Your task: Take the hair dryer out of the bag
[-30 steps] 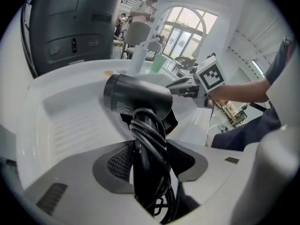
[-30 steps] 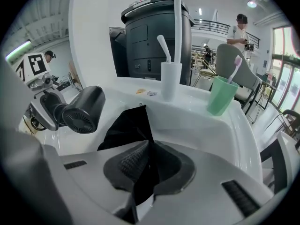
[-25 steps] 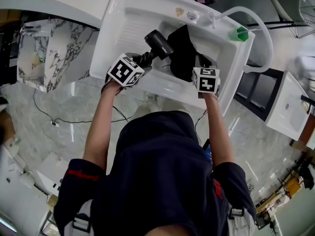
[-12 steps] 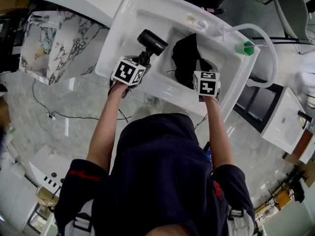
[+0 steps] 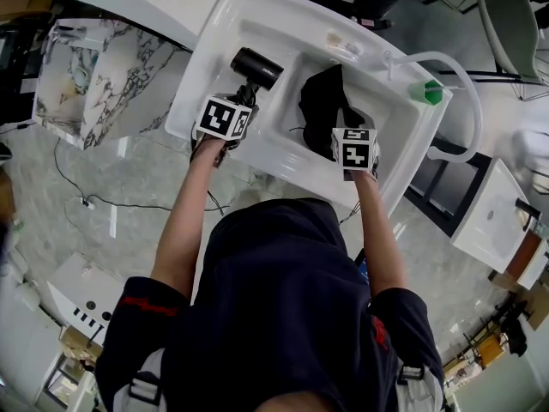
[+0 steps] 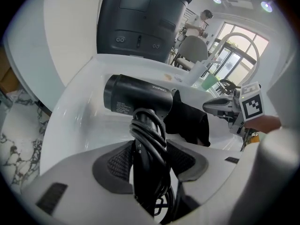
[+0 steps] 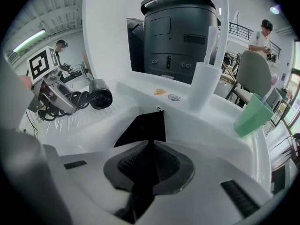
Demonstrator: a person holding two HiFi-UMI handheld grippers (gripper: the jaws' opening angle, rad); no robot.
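Observation:
A black hair dryer [image 5: 256, 67] [image 6: 139, 97] hangs over the left flat part of the white sink [image 5: 221, 41], clear of the bag. My left gripper [image 5: 240, 101] [image 6: 151, 165] is shut on its handle, around which the black cord is wound. The dryer's barrel also shows in the right gripper view as a round dark end [image 7: 100, 97]. A limp black bag [image 5: 323, 101] [image 7: 143, 128] lies in the sink basin. My right gripper [image 5: 350, 131] [image 7: 151, 170] is shut on the bag's cloth, which is pinched between its pads.
A white curved tap [image 5: 446, 67] and a green cup [image 5: 431, 91] [image 7: 252, 118] stand at the sink's right. A white dispenser [image 7: 202, 90] and a big dark machine [image 7: 180, 36] stand behind the basin. A marble block [image 5: 86, 67] lies left of the sink. People are in the background.
The left gripper has carried the hair dryer leftward, away from the bag, and rolled it. The right gripper has shifted slightly while still holding the bag.

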